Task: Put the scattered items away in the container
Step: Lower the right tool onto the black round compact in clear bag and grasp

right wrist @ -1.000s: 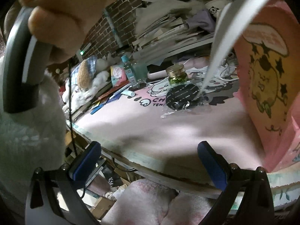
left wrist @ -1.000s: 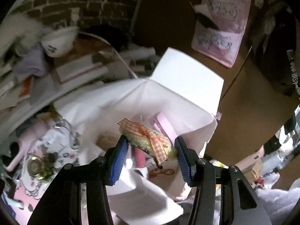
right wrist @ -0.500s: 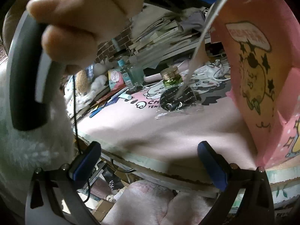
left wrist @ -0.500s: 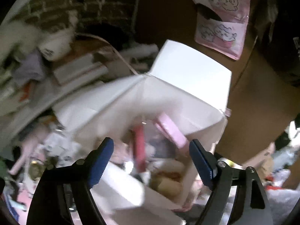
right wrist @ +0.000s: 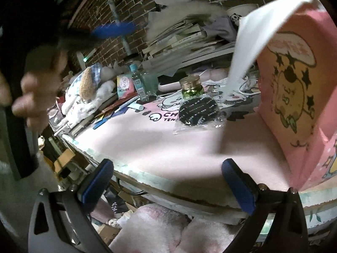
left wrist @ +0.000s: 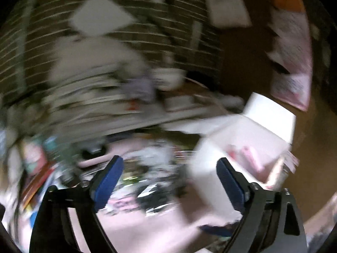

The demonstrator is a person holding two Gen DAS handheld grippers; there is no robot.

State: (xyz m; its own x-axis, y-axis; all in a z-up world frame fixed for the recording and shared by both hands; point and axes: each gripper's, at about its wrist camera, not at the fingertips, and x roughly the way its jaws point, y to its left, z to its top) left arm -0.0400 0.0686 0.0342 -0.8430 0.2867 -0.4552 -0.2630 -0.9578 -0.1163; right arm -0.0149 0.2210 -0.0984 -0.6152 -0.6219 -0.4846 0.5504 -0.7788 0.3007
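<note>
Take the box (right wrist: 294, 97) as your landmark: it stands on the mat (right wrist: 160, 145) at the right. Left of it lies the wrapped disc (right wrist: 199, 110), with the jar (right wrist: 191, 86) just behind that. Farther left you have the bottle (right wrist: 138, 80), and behind everything the stacked books (right wrist: 185, 42).

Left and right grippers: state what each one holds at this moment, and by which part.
Nothing is held. The left gripper is open with only the blurred table behind its gap. The right gripper is open too, short of the pink box.
</note>
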